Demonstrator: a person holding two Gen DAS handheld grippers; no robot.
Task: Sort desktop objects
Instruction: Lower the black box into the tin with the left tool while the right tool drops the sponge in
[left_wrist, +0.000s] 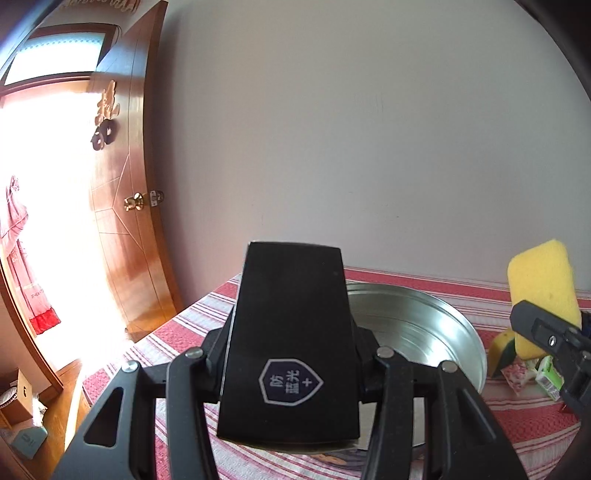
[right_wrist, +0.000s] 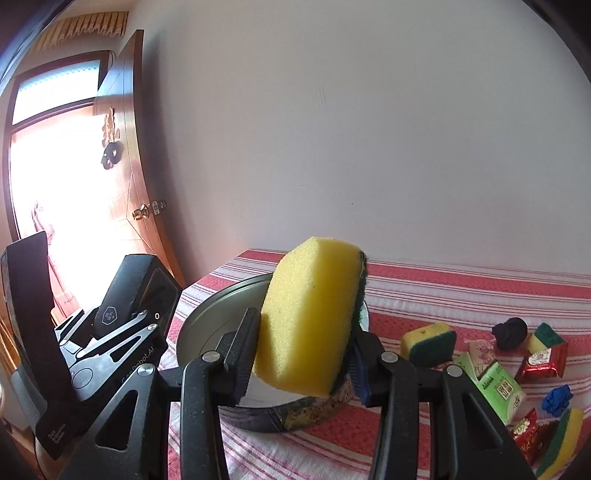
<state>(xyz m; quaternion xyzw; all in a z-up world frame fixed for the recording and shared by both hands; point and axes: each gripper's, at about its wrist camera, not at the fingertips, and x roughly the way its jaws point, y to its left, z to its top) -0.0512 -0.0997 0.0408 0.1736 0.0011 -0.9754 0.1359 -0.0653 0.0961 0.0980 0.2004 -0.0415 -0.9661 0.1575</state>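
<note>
My left gripper (left_wrist: 291, 343) is shut on a black box (left_wrist: 291, 332) with a shield logo, held upright above the near rim of a round metal tin (left_wrist: 436, 321). The box and left gripper also show at the left of the right wrist view (right_wrist: 122, 306). My right gripper (right_wrist: 301, 354) is shut on a yellow sponge (right_wrist: 310, 317) with a green scouring side, held above the same tin (right_wrist: 210, 317). That sponge also shows in the left wrist view (left_wrist: 543, 291), to the right of the tin.
The table has a red and white striped cloth (right_wrist: 443, 291). At its right lie more sponges (right_wrist: 428, 343), green packets (right_wrist: 498, 384), red foil packets (right_wrist: 543, 362), a black ball (right_wrist: 511, 332) and a blue one (right_wrist: 557, 398). A white wall stands behind; an open wooden door (left_wrist: 129, 206) is at the left.
</note>
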